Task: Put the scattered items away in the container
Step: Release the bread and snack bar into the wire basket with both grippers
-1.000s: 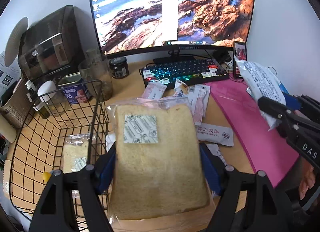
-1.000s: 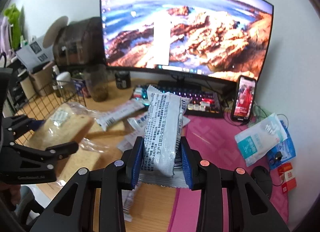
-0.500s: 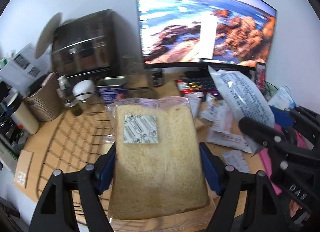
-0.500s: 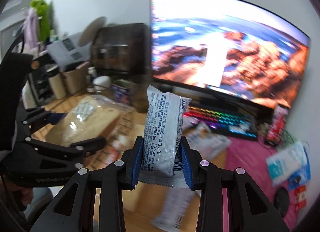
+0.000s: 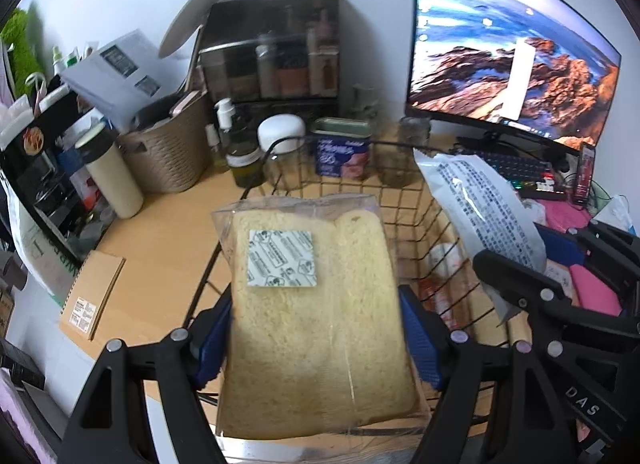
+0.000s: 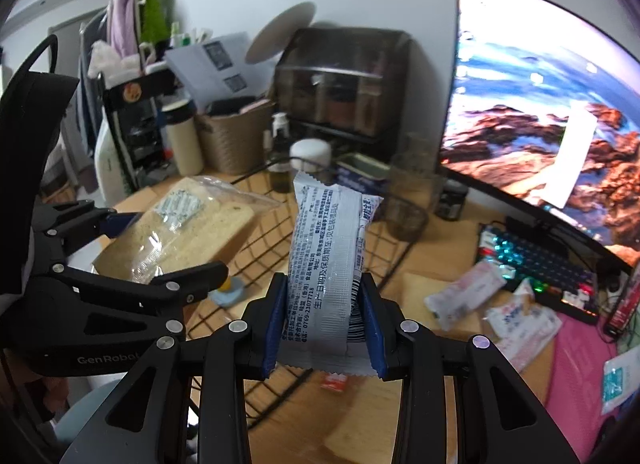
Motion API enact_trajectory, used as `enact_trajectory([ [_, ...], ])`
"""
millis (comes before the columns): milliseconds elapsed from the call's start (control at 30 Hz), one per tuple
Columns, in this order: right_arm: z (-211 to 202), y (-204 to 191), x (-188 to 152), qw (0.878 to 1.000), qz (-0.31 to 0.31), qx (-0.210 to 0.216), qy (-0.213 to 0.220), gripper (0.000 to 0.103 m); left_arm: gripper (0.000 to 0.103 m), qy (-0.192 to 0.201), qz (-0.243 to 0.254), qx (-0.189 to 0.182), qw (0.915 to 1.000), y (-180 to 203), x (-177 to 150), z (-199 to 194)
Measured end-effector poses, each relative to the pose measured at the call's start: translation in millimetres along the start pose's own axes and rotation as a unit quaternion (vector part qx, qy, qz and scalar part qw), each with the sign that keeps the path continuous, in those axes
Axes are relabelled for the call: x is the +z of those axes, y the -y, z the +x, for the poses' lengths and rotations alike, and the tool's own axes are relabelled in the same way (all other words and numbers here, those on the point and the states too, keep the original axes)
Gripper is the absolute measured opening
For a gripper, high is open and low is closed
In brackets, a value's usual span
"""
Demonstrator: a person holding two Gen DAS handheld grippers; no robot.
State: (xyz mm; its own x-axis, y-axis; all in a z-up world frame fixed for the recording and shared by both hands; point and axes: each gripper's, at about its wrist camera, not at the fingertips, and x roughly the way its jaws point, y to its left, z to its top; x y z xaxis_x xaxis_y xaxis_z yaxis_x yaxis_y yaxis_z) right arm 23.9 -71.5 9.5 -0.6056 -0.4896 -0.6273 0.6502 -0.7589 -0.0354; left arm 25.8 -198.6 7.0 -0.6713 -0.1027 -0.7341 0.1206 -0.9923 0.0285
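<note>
- My left tongs stand wide, blue pads pressed on both sides of a bagged bread slice; the crumb is pale and porous, the bag clear and crinkled, a square white sachet flat on its face; it hangs tilted over the black wire basket, above the near-left rim.
- The basket is an open grid of thin rods with a rounded top rail; a second ago it lay to my left with the keyboard ahead, now it sits under both tongs.
- My right tongs are closed narrow on a white snack pouch, glossy, printed, with crimped ends; it stands upright above the basket's middle.
- Jars and a tin crowd the far rim; loose packets lie right of the basket before the keyboard; the basket floor is mostly open.
</note>
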Motion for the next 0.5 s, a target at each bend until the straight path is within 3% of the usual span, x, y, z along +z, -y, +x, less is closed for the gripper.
enact_trajectory([
  [367, 18.3, -5.3, 0.6, 1.000, 0.011, 0.014, -0.013, 0.038, 0.080, -0.016, -0.006, 0.008, 0.9998, -11.6, -2.2, 9.2],
  [433, 15.9, -2.8, 1.9, 1.000, 0.013, 0.012, -0.006, 0.047, 0.081, -0.017, -0.002, 0.021, 0.9996, -10.4, -1.1, 10.5],
  [500, 13.9, -1.3, 3.7, 1.000, 0.012, 0.009, -0.002, 0.047, 0.081, -0.019, -0.003, 0.024, 0.9995, -9.2, -0.3, 11.1],
])
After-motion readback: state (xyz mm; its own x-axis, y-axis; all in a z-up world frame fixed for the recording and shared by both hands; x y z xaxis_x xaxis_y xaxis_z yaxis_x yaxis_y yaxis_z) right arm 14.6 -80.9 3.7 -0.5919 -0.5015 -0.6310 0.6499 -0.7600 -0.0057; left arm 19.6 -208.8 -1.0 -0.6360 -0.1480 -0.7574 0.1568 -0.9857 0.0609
